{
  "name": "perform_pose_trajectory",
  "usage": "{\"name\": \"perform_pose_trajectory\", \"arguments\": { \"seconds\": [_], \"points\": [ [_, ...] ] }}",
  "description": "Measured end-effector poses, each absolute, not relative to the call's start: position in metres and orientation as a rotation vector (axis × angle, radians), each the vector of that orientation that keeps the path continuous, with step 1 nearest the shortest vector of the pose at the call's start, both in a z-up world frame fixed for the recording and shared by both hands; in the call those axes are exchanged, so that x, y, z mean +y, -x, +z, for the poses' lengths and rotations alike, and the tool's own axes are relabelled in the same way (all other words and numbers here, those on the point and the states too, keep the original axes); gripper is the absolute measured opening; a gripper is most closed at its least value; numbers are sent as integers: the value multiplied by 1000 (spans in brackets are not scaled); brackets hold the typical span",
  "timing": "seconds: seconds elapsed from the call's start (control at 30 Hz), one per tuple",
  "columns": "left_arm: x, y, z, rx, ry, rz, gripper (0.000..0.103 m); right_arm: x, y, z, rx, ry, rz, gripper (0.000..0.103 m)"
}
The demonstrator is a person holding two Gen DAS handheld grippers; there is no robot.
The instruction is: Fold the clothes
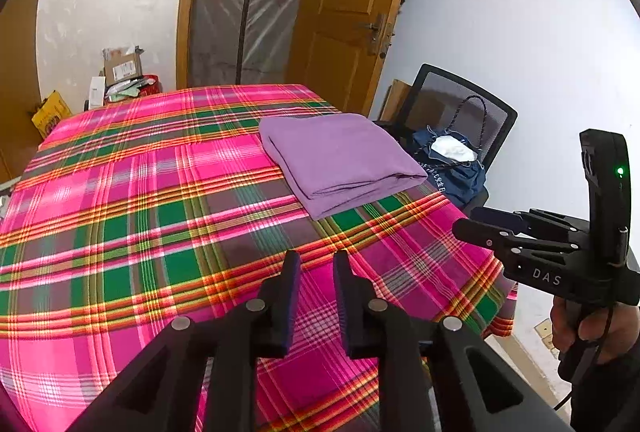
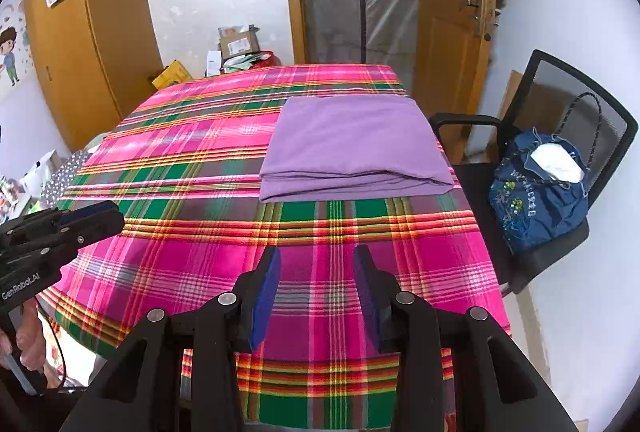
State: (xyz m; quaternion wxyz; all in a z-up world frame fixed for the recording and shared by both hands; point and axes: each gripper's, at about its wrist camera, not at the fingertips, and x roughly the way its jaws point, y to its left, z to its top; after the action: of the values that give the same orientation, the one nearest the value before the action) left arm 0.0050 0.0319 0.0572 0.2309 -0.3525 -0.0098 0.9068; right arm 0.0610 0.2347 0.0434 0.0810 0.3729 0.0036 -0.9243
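A purple garment [image 1: 340, 160] [image 2: 354, 144] lies folded into a flat rectangle on the far right part of the table, whose pink, green and orange plaid cloth [image 1: 140, 216] [image 2: 192, 168] covers the whole top. My left gripper [image 1: 316, 258] hovers open above the near middle of the cloth, nothing between its fingers. My right gripper [image 2: 316, 252] is open too, held above the near edge, short of the garment. Each gripper shows in the other's view: the right gripper [image 1: 472, 220] at the table's right side, the left gripper [image 2: 108, 216] at the left.
A black mesh chair [image 2: 580, 136] [image 1: 464, 112] with a blue bag [image 2: 540, 188] on its seat stands right of the table. Behind the table are a wooden door [image 2: 452, 12], a plastic-covered doorway and cardboard boxes [image 1: 122, 66]. A wooden wardrobe [image 2: 88, 32] stands at the left.
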Motion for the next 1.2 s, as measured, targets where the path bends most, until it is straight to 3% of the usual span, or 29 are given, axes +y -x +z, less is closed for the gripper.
{"name": "perform_pose_trajectory", "arguments": {
  "seconds": [0.3, 0.77, 1.2],
  "points": [
    [31, 14, 51, -5, 975, 2512, 28, 240, -46, 37, -41, -1062, -2794, 39],
    [34, 40, 45, 24, 951, 2543, 28, 247, -34, 39, 40, -888, -2861, 39],
    [44, 48, 48, 61, 1023, 2547, 28, 284, -17, 65, 167, -968, -2791, 39]
  ]
}}
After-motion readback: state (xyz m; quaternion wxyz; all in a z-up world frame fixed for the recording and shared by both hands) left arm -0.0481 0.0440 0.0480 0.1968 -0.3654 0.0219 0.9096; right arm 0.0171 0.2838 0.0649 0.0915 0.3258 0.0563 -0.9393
